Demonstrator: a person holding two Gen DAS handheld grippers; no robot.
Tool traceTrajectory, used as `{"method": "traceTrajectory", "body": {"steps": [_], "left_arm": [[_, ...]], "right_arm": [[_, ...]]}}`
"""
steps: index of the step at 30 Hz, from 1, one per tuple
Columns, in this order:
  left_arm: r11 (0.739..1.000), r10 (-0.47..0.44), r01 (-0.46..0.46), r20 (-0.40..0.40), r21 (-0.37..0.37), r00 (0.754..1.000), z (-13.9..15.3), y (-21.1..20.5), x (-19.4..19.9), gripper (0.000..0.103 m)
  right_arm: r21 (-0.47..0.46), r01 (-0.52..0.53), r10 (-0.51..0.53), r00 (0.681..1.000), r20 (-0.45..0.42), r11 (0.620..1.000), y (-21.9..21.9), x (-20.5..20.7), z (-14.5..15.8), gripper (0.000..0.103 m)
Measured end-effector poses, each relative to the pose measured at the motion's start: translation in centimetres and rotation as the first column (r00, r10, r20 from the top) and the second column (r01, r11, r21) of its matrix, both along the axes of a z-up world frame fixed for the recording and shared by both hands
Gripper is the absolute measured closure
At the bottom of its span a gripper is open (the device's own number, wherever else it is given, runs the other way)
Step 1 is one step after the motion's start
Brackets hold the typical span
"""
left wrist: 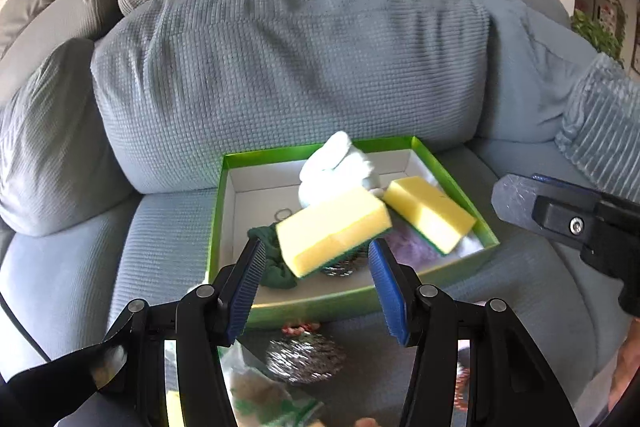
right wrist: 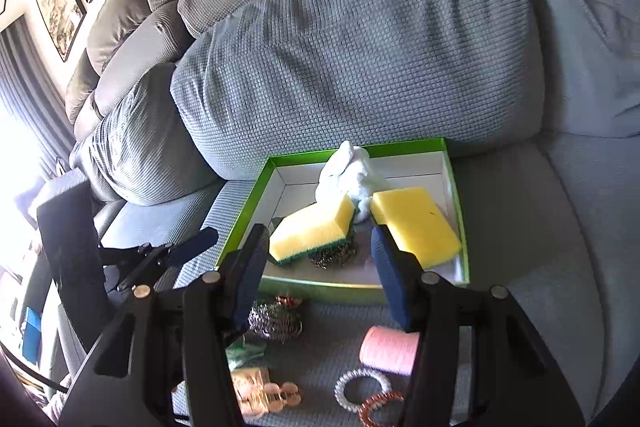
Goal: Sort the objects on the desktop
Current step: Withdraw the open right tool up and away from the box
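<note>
A green box [left wrist: 214, 223] [right wrist: 240, 233] with a white inside sits on the grey sofa seat. In it lie two yellow sponges with green backs [left wrist: 334, 235] [left wrist: 430, 213] [right wrist: 310, 229] [right wrist: 416, 223], a white cloth [left wrist: 340, 167] [right wrist: 348, 175], a dark green scrunchie [left wrist: 272, 259] and a steel scourer [right wrist: 334, 253]. My left gripper [left wrist: 318, 285] is open and empty just in front of the box, with the near sponge between and beyond its fingers. My right gripper [right wrist: 316, 275] is open and empty over the box's front rim.
On the seat in front of the box lie another steel scourer [left wrist: 306, 357] [right wrist: 276, 321], a pink thread spool [right wrist: 390, 349], coil hair ties [right wrist: 362, 389], a plastic packet [left wrist: 264, 393] and a pinkish hair clip [right wrist: 266, 393]. A large cushion [left wrist: 280, 75] stands behind the box.
</note>
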State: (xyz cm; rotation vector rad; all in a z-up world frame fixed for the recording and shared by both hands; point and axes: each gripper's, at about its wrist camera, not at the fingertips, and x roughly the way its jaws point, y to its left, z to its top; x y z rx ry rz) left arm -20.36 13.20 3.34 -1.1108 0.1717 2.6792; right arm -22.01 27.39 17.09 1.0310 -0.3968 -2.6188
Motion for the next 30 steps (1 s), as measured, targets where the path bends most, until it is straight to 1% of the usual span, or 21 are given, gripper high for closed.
{"method": "traceTrajectory", "body": {"steps": [3, 7, 9, 12, 15, 18, 23, 27, 30], "left_arm": [[1.000, 0.006, -0.006, 0.023, 0.015, 1.000, -0.2, 0.3, 0.6, 0.048], [1.000, 0.016, -0.016, 0.044, -0.001, 0.999, -0.7, 1.0, 1.4, 0.048], [0.999, 0.033, -0.032, 0.041, -0.024, 0.999, -1.0, 1.3, 1.7, 0.048], [0.998, 0.056, -0.055, 0.052, -0.025, 0.997, -1.1, 1.5, 1.8, 0.048], [0.996, 0.090, -0.090, 0.073, -0.009, 0.993, -1.2, 1.6, 1.4, 0.048], [0.995, 0.103, -0.103, 0.088, 0.004, 0.991, -1.3, 1.9, 1.1, 0.048], [0.994, 0.107, -0.105, 0.103, -0.019, 0.989, -1.9, 2.8, 0.8, 0.048], [0.995, 0.100, -0.100, 0.128, -0.010, 0.987, -2.3, 3.2, 0.6, 0.048], [0.995, 0.099, -0.097, 0.128, -0.018, 0.987, -2.3, 3.6, 0.6, 0.048]], "right_arm": [[0.015, 0.008, -0.008, 1.000, -0.018, 1.000, 0.5, 1.3, 0.6, 0.049], [0.025, 0.009, -0.009, 1.000, -0.023, 1.000, 1.0, 2.6, 0.9, 0.047], [0.041, 0.016, -0.015, 1.000, -0.024, 0.999, 1.1, 3.2, 0.8, 0.046], [0.067, 0.032, -0.031, 0.999, -0.022, 0.997, 1.4, 3.9, 0.7, 0.045], [0.074, 0.053, -0.051, 0.998, -0.025, 0.996, 2.2, 4.5, 0.5, 0.045], [0.071, 0.074, -0.072, 0.997, -0.027, 0.995, 3.0, 4.9, 0.5, 0.045], [0.084, 0.088, -0.086, 0.996, -0.023, 0.993, 4.0, 5.4, 0.3, 0.045], [0.084, 0.098, -0.096, 0.995, -0.022, 0.992, 4.6, 5.6, 0.3, 0.045], [0.087, 0.107, -0.105, 0.994, -0.027, 0.990, 4.9, 5.7, 0.4, 0.045]]}}
